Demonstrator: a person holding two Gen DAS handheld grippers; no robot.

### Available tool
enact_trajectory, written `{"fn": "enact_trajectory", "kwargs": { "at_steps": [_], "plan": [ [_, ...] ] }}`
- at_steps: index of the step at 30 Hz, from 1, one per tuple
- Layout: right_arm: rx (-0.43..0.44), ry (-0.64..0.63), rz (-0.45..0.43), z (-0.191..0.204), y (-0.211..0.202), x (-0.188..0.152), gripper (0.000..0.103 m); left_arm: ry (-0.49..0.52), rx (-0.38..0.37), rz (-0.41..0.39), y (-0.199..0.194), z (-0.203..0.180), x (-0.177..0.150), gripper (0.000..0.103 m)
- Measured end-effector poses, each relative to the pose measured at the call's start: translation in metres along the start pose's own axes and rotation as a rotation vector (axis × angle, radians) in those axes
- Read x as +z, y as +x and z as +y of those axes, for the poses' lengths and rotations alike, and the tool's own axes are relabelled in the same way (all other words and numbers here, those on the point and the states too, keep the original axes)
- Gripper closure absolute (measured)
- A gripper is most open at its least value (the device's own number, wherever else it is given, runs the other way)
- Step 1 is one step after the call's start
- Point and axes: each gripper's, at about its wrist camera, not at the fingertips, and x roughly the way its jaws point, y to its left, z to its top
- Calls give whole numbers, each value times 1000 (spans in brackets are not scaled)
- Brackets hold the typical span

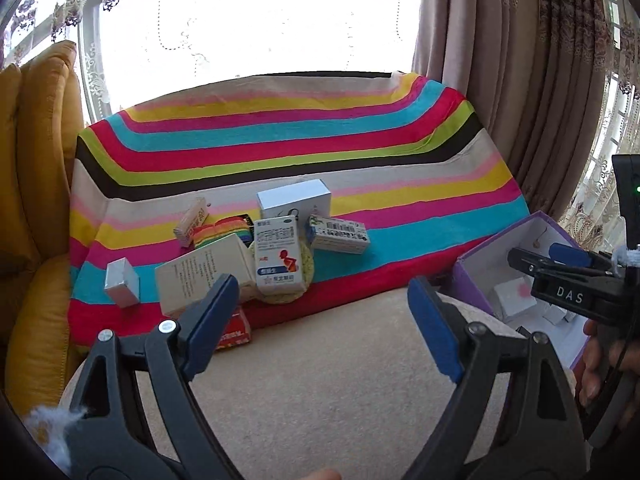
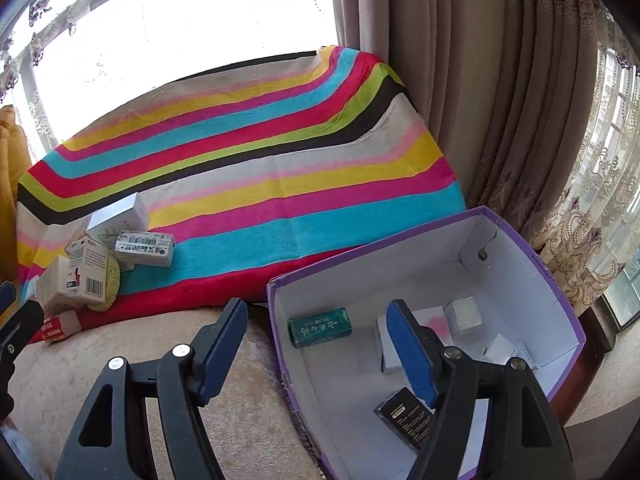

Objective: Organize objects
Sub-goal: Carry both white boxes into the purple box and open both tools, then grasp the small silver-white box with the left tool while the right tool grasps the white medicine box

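Both grippers stand empty with jaws apart: the left gripper [image 1: 320,312] faces the pile of small cartons [image 1: 276,248] on the striped cloth [image 1: 280,136], while the right gripper [image 2: 320,344] hovers at the purple box [image 2: 532,256], where a green carton [image 2: 322,326] and others already lie. Judged step: between drops; next comes reaching for another carton.

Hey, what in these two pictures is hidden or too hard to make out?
- Red box: left wrist view, mostly behind the left tool finger.
- Black box in the purple box: right wrist view, partly covered by the right tool finger.
- White boxes behind it: cut off, unreadable.
- Box print: too small.
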Motion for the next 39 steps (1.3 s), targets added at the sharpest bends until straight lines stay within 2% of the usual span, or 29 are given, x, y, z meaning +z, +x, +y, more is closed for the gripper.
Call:
{"fn": "enact_trajectory", "kwargs": {
  "at_steps": [3, 8, 13, 18, 19, 24, 30, 33, 35, 36, 39],
  "plan": [
    [53, -64, -8, 34, -3, 0, 26, -51, -40, -12, -11, 36, -8, 15],
    [135, -146, 5, 86, 0, -1, 26, -109, 18, -12, -16, 82, -17, 15],
    [201, -214, 22, 127, 6, -3, 26, -234, 62, 19, -6, 132, -21, 15],
    [238, -239, 39, 154, 15, 0, 26, -365, 168, 74, 16, 177, -18, 19],
    [242, -241, 40, 158, 16, 1, 26, -386, 179, 87, 23, 184, -17, 22],
    [259, -248, 48, 176, 26, 6, 26, -473, 227, 169, 62, 214, -13, 24],
    [266, -273, 68, 197, 39, 6, 26, -441, 296, 271, 109, 225, -9, 25],
    [271, -285, 75, 204, 43, 6, 26, -428, 311, 315, 127, 228, -9, 34],
    [275, -295, 75, 208, 44, 7, 26, -423, 301, 326, 134, 228, -10, 50],
    [272, -301, 74, 210, 45, 7, 26, -419, 303, 331, 137, 227, -11, 62],
    [262, -314, 86, 216, 52, 7, 26, -416, 285, 305, 133, 225, -14, 64]
  ]
}}
